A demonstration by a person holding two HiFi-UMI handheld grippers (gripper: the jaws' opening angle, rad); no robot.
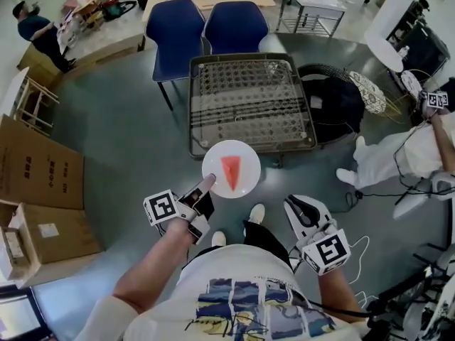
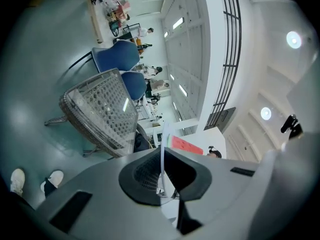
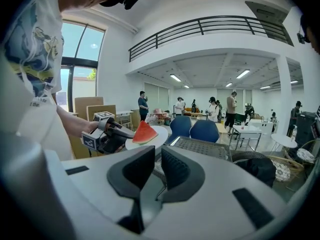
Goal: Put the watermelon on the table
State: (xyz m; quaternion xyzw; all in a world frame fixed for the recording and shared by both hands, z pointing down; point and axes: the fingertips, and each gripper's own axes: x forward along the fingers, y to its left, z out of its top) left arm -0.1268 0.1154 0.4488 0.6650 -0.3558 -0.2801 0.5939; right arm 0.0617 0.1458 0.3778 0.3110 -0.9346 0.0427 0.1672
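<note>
A red watermelon wedge [image 1: 231,172] lies on a round white plate [image 1: 245,183] held in the air just before the near edge of the mesh-topped table [image 1: 249,101]. My left gripper [image 1: 206,185] is shut on the plate's left rim. In the left gripper view the plate's rim [image 2: 162,139] stands edge-on between the pads, with the wedge [image 2: 186,145] beyond them. My right gripper [image 1: 302,208] hangs to the right of the plate, shut and holding nothing. The right gripper view shows its jaws [image 3: 159,159] close together, and past them the left gripper [image 3: 107,134], plate [image 3: 159,132] and wedge [image 3: 145,133].
Two blue chairs [image 1: 174,30] [image 1: 236,25] stand behind the table. A black bag [image 1: 330,101] sits at its right side. Cardboard boxes [image 1: 35,169] line the left. A person in white [image 1: 405,155] is at the right, with cables on the floor there. My feet [image 1: 256,213] are below the plate.
</note>
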